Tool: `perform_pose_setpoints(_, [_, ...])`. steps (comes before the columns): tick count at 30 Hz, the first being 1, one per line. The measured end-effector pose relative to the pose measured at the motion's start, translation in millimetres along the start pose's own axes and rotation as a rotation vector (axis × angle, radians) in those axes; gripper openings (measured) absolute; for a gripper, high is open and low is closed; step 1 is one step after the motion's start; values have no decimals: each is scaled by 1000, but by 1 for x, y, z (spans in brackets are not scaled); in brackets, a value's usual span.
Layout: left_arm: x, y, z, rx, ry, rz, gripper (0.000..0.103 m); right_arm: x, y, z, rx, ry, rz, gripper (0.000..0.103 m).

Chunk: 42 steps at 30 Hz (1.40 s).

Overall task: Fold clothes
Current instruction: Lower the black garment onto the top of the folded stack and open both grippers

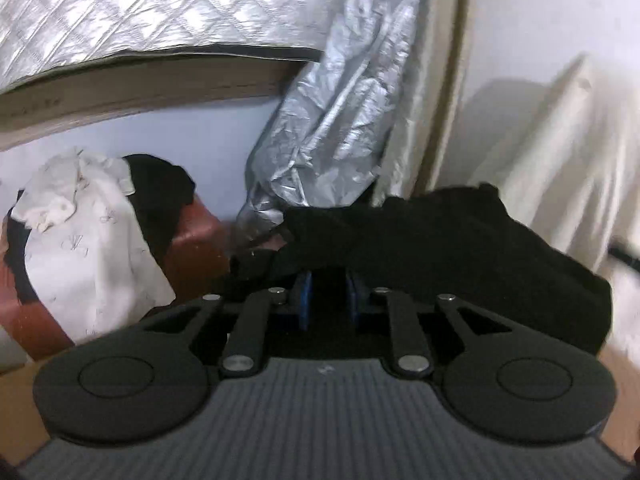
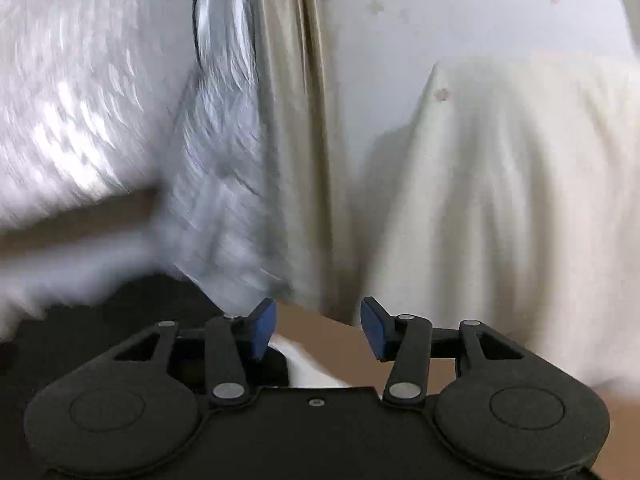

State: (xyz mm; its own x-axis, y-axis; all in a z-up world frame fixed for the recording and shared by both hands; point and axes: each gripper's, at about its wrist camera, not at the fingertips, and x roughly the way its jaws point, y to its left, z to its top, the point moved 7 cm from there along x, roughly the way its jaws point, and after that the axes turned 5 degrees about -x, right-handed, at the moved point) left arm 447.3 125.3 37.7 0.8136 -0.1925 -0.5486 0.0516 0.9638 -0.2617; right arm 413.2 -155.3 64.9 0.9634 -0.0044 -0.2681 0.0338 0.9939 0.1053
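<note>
In the left wrist view my left gripper [image 1: 328,294] has its blue pads close together under a black garment [image 1: 440,248] that drapes over the fingertips and hangs to the right; it is shut on that cloth. To the left a white printed garment [image 1: 88,240] and another black one [image 1: 160,188] lie piled on a reddish-brown stool [image 1: 196,240]. In the right wrist view my right gripper [image 2: 318,326] is open and empty, its blue pads [image 2: 264,326] wide apart over brown floor. A dark cloth [image 2: 100,320] shows at the lower left, blurred.
A silver quilted cover [image 1: 120,8] lies on a bed at the upper left. A crumpled silver sheet [image 1: 332,112] hangs beside a cream curtain [image 1: 560,152]. The curtain [image 2: 500,200] and a white wall fill the right wrist view. Brown floor [image 2: 332,344] lies below.
</note>
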Motion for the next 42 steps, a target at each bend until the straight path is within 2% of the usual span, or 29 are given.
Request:
perform_pose_setpoints(2, [-3,4,-1,-50,-1,-52,20,-13,23,7,-7,-36,195,54])
perform_pose_setpoints(4, [-7,6,-7,-79,-7,-90,20,-24,54,8,-83,-56,363,53])
perform_pose_setpoints(6, [-14,8,-21,-103,8,-130,20,-28,85,-3,-179,-40,451,52])
perform_pose_setpoints(8, [-14,10,-33,-110,28,-137,20,-14,101,-23,-259,12,415,52])
perform_pose_setpoints(10, [-12,11,-40,-59,22,-99,20,11,98,-45,-312,72,313,50])
perform_pose_setpoints(11, [-10,12,-43,-39,31,-78,21,21,89,-52,-298,79,278,61])
perform_pose_setpoints(13, [-5,16,-49,-30,51,-66,21,32,65,-60,-152,101,274,66])
perform_pose_setpoints(15, [0,21,-52,20,48,-11,21,38,50,-64,-35,123,277,66])
perform_pose_setpoints(17, [-1,23,-53,67,29,43,20,30,53,-68,-18,129,256,64])
perform_pose_setpoints(19, [-9,22,-55,103,-8,92,21,3,54,-64,21,123,205,61])
perform_pose_setpoints(21, [-26,17,-58,156,-59,145,34,-34,51,-57,40,95,155,63])
perform_pose_setpoints(23, [-58,11,-63,184,-123,231,72,-70,52,-57,-17,86,144,66])
perform_pose_setpoints(25, [-92,4,-72,174,-158,270,83,-102,53,-61,-63,111,144,66])
perform_pose_setpoints(28, [-139,-16,-96,166,-148,254,84,-150,38,-80,-29,174,175,66])
perform_pose_setpoints(35, [-232,-69,-177,182,-108,75,100,-240,7,-119,-41,277,170,66])
perform_pose_setpoints(42, [-269,-97,-237,158,-55,55,100,-311,-13,-133,-41,298,129,69])
